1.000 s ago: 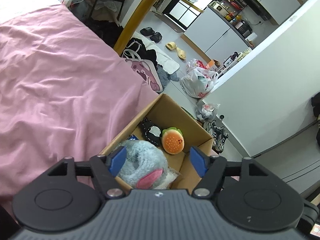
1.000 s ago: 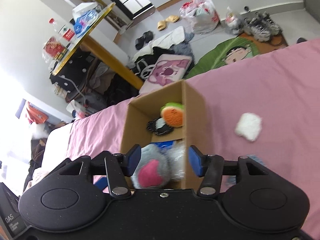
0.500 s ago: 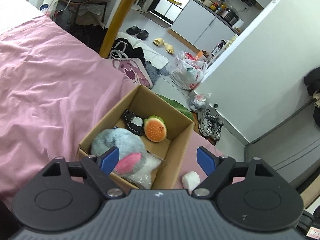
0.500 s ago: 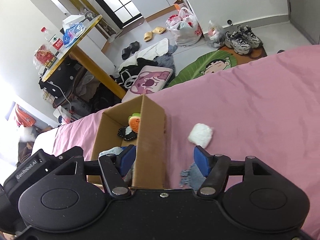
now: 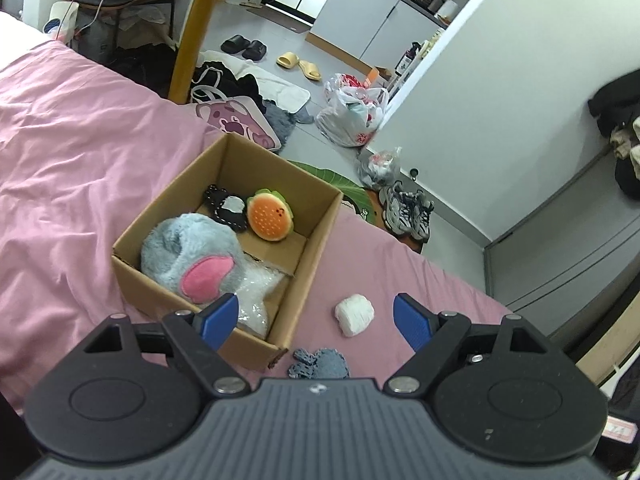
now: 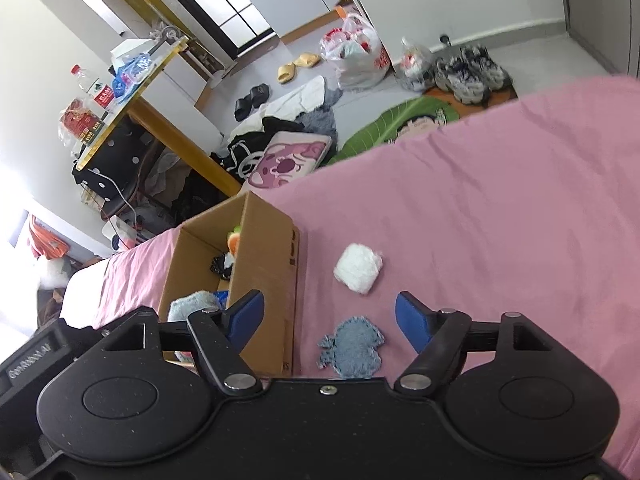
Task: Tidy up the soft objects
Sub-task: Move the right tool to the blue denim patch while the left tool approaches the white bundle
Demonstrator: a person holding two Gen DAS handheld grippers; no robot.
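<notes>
A cardboard box [image 5: 316, 240] [image 6: 268, 248] stands on the pink bed. Inside lie a grey plush with a pink patch [image 5: 188, 252], a burger plush [image 5: 268, 216], a black-and-white toy [image 5: 226, 208] and a white bubble-wrap piece [image 5: 256, 296]. To the right of the box, on the sheet, rest a white fluffy ball [image 5: 354, 314] [image 6: 358, 268] and a blue denim patch [image 5: 320, 364] [image 6: 352, 348]. My left gripper [image 5: 316, 322] is open above the box's near right corner, holding nothing. My right gripper [image 6: 330, 322] is open just above the denim patch, also with nothing in it.
The pink bed sheet [image 5: 60, 168] [image 6: 500, 208] spreads left of the box and far to the right. Beyond the bed edge the floor holds clothes, slippers [image 5: 300, 66], plastic bags [image 5: 352, 116], sneakers [image 5: 408, 208] and a yellow-legged table [image 5: 192, 40].
Both grippers have pulled back and shifted right from over the box. The white ball and denim patch have come into view between the fingers. Both stay open.
</notes>
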